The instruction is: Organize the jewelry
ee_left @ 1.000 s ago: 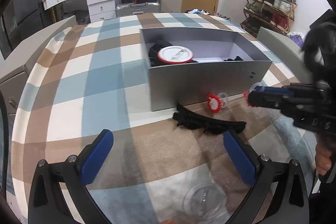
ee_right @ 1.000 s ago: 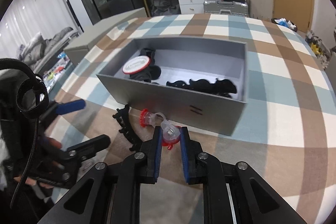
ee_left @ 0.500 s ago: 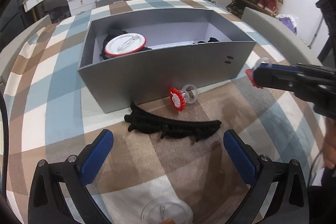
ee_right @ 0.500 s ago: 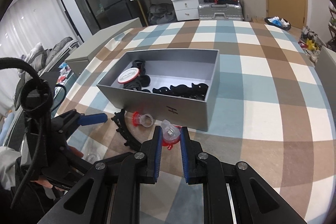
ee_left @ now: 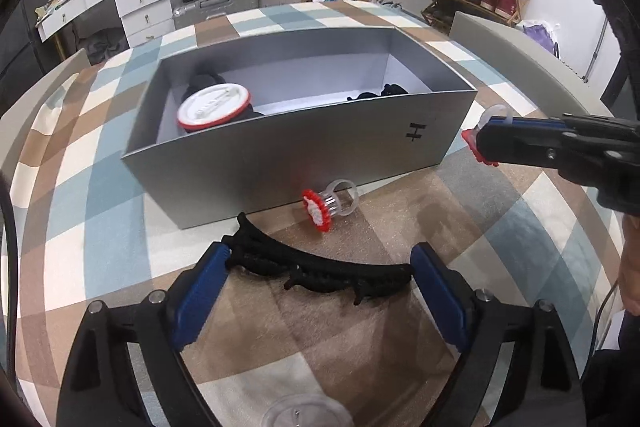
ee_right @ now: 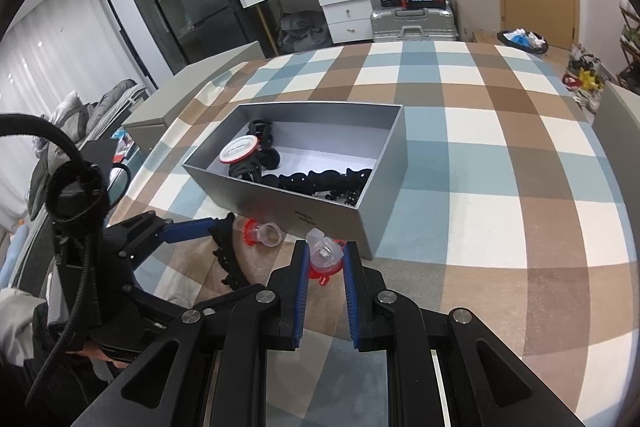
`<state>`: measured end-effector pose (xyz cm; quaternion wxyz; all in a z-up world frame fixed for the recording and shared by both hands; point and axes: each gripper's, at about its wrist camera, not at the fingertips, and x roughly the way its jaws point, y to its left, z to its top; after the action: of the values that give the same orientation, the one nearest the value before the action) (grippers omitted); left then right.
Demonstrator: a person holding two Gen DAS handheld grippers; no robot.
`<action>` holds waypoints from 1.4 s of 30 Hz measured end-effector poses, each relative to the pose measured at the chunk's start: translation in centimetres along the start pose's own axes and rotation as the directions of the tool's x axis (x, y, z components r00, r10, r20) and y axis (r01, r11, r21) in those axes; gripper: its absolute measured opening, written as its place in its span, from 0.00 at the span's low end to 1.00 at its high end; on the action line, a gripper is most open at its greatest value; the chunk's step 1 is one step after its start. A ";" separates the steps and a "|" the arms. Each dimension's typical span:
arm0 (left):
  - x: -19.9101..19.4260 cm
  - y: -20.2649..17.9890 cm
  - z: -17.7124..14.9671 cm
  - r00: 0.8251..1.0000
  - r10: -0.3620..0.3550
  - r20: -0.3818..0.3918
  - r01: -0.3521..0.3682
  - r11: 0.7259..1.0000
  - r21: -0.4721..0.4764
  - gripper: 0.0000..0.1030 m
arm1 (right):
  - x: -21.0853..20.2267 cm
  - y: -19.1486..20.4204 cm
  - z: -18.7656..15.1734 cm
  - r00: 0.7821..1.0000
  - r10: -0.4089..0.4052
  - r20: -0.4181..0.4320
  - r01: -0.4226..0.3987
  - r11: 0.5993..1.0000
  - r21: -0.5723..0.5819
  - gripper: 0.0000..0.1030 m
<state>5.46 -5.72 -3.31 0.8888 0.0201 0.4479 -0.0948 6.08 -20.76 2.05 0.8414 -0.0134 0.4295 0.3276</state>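
Observation:
A grey box (ee_left: 280,147) stands on the checked tablecloth and holds a red-rimmed white badge (ee_left: 214,105) and black hair pieces (ee_right: 320,181). My right gripper (ee_right: 326,259) is shut on a clear ring with a red flower (ee_right: 325,255), held above the cloth near the box's front corner; it also shows in the left wrist view (ee_left: 486,135). My left gripper (ee_left: 320,275) is open, its fingers on either side of a black hair clip (ee_left: 320,267) lying on the cloth. A second red flower ring (ee_left: 330,205) lies against the box's front wall.
A clear round lid (ee_left: 306,411) lies on the cloth under my left gripper. Grey chair backs (ee_left: 516,55) stand around the table. A dresser, suitcase and shoe rack are farther back.
My left gripper has moved forward and down until its open fingers flank the black hair clip. My right gripper has lifted the flower ring and pulled back from the box.

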 end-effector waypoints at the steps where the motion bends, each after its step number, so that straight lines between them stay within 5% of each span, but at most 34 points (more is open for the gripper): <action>1: -0.1 0.0 -0.1 1.000 0.000 0.006 0.000 1.000 -0.001 0.86 | 0.0 0.0 0.0 1.000 0.000 0.000 0.000 1.000 0.000 0.15; 21: -4.6 1.9 1.6 0.974 0.013 0.225 0.002 0.998 -0.066 0.86 | -1.4 1.2 0.7 0.995 0.055 0.080 -0.055 0.998 -0.004 0.16; 33: -4.6 3.5 4.0 0.960 0.008 0.280 0.020 0.995 -0.098 0.86 | -1.8 0.4 3.0 0.984 0.121 0.134 -0.129 0.990 0.052 0.16; 42: -2.4 3.6 5.5 0.964 0.034 0.264 -0.012 0.997 -0.082 0.86 | 0.4 0.0 4.5 0.987 0.126 0.098 -0.135 0.987 0.085 0.16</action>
<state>9.08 -2.52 1.74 0.9419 -0.0230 0.3281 -0.0684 9.46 -19.15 4.55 0.8368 0.0684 0.4049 0.3622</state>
